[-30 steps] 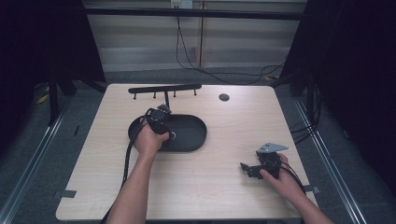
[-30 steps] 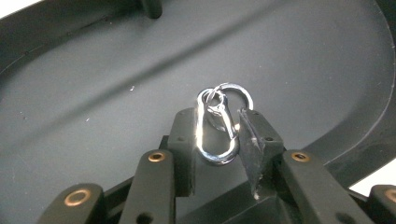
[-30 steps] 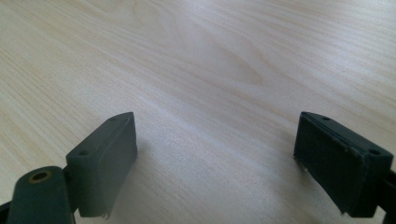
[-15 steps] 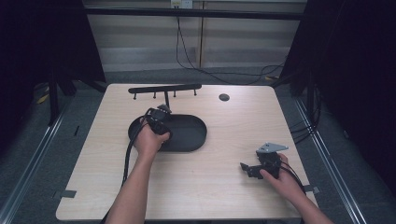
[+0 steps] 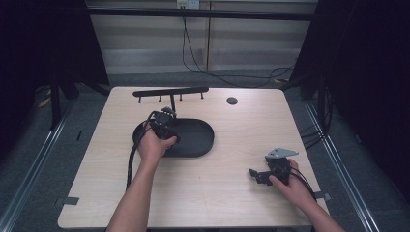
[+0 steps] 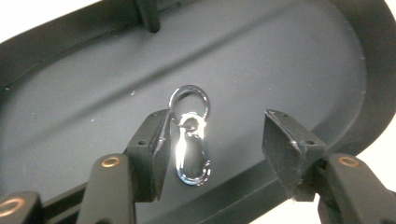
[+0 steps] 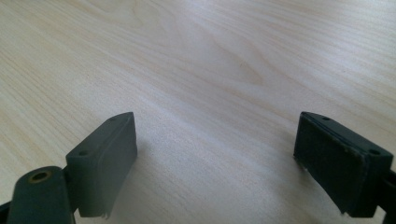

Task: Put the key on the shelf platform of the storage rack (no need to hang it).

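A shiny metal snap hook on a ring [image 6: 191,149] lies flat on the floor of the black oval tray [image 6: 289,56]. My left gripper [image 6: 217,126] hangs over it with its jaws apart. They have just been opening. The hook lies between them, close beside the left pad [image 6: 152,149], and the pads do not press on it. From above, the left gripper [image 5: 164,126] sits over the left end of the tray [image 5: 200,140]. My right gripper [image 5: 256,175] rests low over bare wood at the front right, open with nothing between its jaws [image 7: 215,140].
A thin black post [image 5: 171,104] rises from the tray's far left end. A black bar with several pegs [image 5: 169,92] lies along the table's back edge. A small dark disc [image 5: 232,100] sits to its right. Cables trail from both grippers.
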